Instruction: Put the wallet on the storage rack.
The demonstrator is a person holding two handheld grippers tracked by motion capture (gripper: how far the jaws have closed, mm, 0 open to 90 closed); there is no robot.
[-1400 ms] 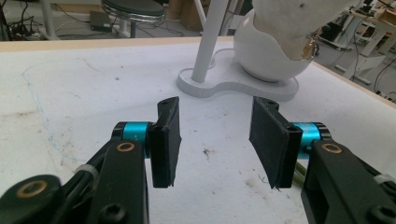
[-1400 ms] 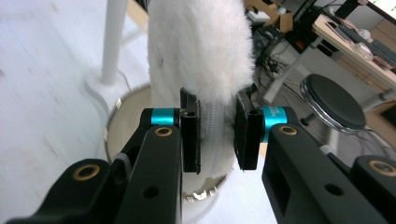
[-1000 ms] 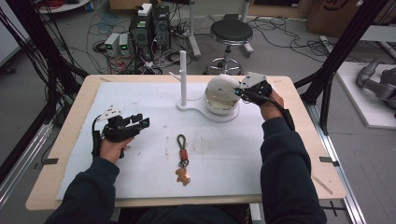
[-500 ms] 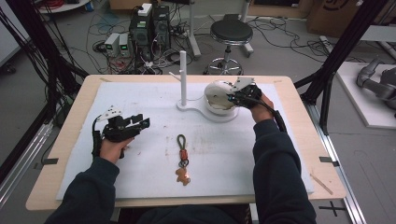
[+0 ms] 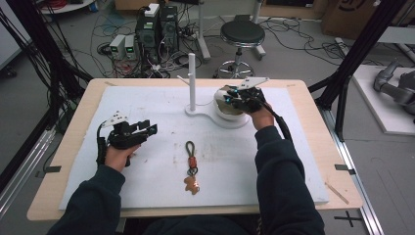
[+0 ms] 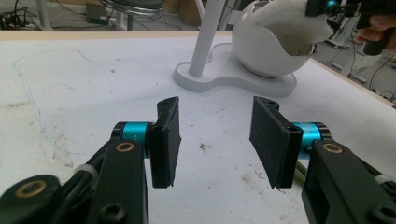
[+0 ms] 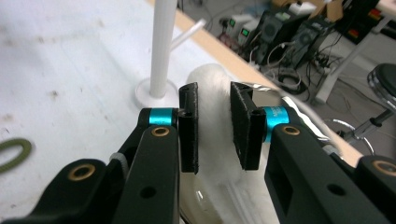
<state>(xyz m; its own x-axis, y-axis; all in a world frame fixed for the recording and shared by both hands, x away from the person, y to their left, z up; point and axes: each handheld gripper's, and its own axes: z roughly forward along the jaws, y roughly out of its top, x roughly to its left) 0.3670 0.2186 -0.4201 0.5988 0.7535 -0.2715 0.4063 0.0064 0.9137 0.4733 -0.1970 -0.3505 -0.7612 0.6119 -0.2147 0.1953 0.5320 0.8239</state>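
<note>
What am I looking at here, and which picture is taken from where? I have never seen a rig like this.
A person sits at a wooden table covered by a white mat and holds a two-jaw hand tool in each hand. The high view looks down from above. Each of the other two views comes from a camera riding on one gripper and looks along its black jaws.

The left gripper hovers over the mat with its jaws apart and nothing between them. The right gripper is closed on a white fluffy wad at a round white bowl. The bowl shares a base with an upright white post.

A keychain with a green loop and a brown charm lies untouched on the mat.
</note>
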